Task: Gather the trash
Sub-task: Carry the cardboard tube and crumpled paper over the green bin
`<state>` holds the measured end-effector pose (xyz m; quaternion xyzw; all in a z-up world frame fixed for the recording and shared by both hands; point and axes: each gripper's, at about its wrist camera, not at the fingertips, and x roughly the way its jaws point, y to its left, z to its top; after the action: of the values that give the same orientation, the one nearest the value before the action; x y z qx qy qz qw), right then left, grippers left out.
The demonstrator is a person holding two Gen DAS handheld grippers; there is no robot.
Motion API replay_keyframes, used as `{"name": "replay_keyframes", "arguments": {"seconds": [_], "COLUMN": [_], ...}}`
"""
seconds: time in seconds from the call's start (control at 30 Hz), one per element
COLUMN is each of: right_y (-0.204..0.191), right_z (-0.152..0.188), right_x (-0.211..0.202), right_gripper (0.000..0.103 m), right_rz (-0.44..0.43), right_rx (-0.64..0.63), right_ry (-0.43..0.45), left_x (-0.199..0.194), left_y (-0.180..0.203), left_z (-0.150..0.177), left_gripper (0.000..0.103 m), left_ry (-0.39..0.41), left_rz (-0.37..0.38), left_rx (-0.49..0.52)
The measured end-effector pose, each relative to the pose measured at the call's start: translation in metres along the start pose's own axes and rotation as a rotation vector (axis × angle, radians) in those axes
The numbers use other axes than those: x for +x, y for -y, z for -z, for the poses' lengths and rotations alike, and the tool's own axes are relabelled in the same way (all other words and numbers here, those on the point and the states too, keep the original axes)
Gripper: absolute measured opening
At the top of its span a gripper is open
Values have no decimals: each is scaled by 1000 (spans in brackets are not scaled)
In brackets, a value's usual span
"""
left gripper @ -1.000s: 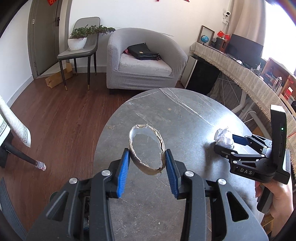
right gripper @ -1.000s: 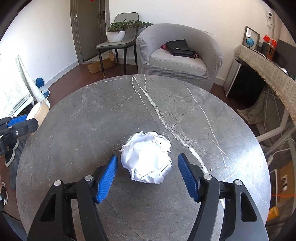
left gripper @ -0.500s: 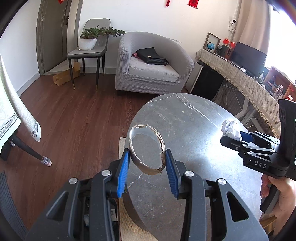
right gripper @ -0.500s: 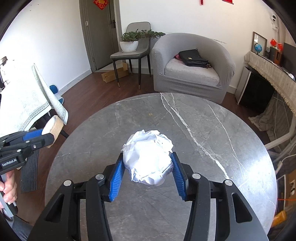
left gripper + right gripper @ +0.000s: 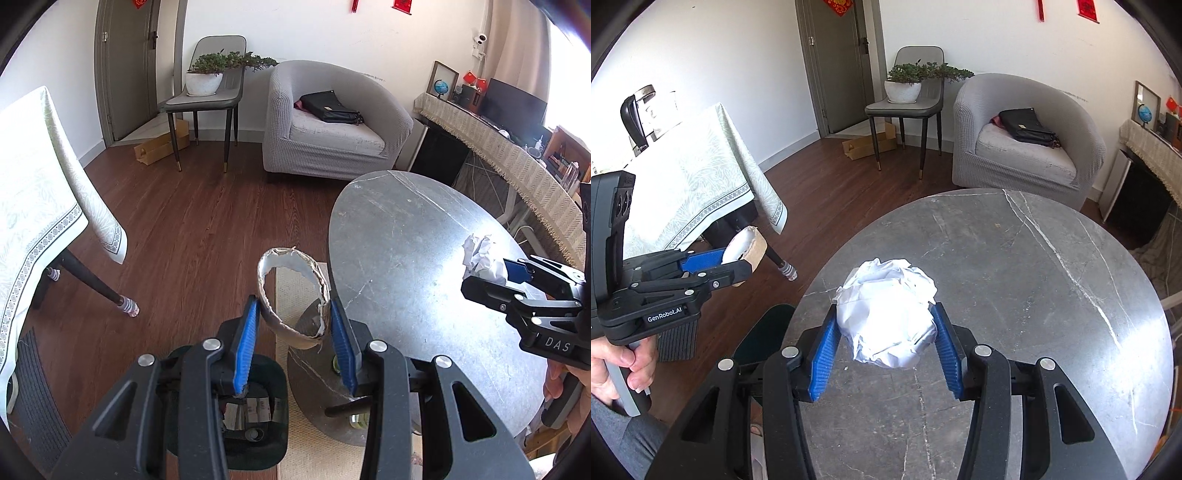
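My left gripper (image 5: pixel 293 325) is shut on a torn cardboard ring (image 5: pixel 273 317) and holds it in the air off the left edge of the round grey marble table (image 5: pixel 406 258), above a dark green bin (image 5: pixel 269 417) on the floor. It also shows in the right wrist view (image 5: pixel 738 258) with the ring (image 5: pixel 750 247). My right gripper (image 5: pixel 884 325) is shut on a crumpled white paper ball (image 5: pixel 886 314), lifted above the table (image 5: pixel 1034 277). The ball (image 5: pixel 480 254) and right gripper (image 5: pixel 517 280) show in the left wrist view.
A cloth-covered table (image 5: pixel 33 192) with dark legs stands at left. A grey armchair (image 5: pixel 332 136) with a black bag and a chair with a potted plant (image 5: pixel 207 74) stand at the back. A beige mat (image 5: pixel 295 280) lies under the marble table.
My left gripper carried the cardboard ring leftward off the table to over the bin. My right gripper closed on the paper ball and lifted it, moving left.
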<state>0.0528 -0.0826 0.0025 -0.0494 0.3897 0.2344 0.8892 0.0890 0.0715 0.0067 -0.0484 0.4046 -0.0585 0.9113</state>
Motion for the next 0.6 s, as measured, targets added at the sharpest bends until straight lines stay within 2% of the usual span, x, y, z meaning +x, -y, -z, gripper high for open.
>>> {"name": "replay_keyframes", "arguments": {"seconds": [0.3, 0.6], "right_y": [-28, -54], "right_z": [-9, -8], "right_x": [10, 25], "right_gripper": [50, 50], "right_rz": [-65, -94], "right_rx": [-15, -57], "right_ry": [11, -18], "left_x": [1, 32], "left_y": [-41, -70], "left_z": [18, 50], "left_gripper": [41, 41], "left_ry": [-58, -192], "left_rz": [-29, -49], "left_rx": [-43, -64]}}
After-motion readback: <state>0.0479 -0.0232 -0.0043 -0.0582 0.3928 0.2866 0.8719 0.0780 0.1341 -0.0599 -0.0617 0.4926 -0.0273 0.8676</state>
